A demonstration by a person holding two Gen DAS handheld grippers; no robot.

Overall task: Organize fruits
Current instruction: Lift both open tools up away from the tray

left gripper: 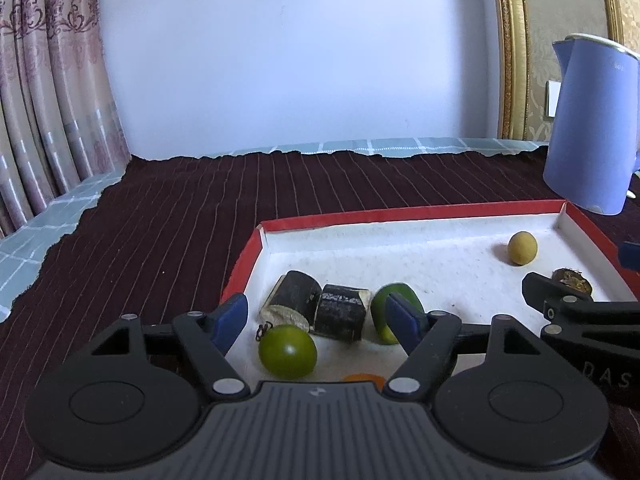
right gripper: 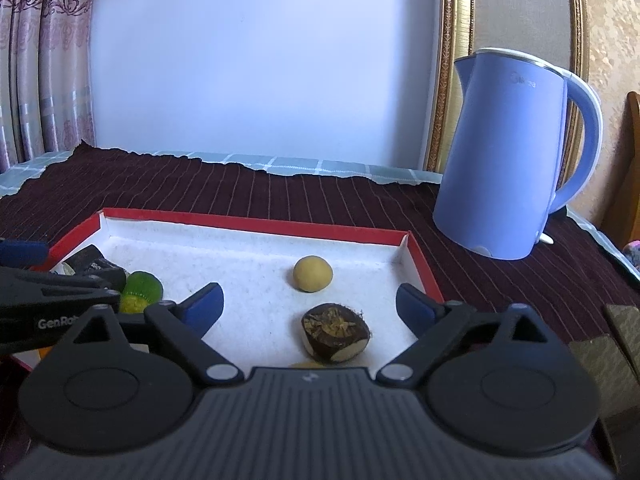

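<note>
Where fruits lie: red-rimmed tray (right gripper: 256, 222).

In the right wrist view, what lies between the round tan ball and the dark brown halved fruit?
Nothing: only bare white tray floor separates tan ball and halved fruit.

The middle of the red-rimmed tray (right gripper: 256, 222) lies bare, a wide white lane running between the cluster at its left end, two dark rolls (left gripper: 316, 308), a green ball (left gripper: 287, 352) and a green-yellow piece (left gripper: 394, 314), and the yellow ball (right gripper: 313, 273) and brown fruit half (right gripper: 335, 332) on the right. The left tongs (left gripper: 318, 318) crowd the near left end. Beyond the far rim the dark striped cloth (left gripper: 200, 216) on the tabletop is clear, save the blue kettle (right gripper: 508, 160) at far right.
</note>
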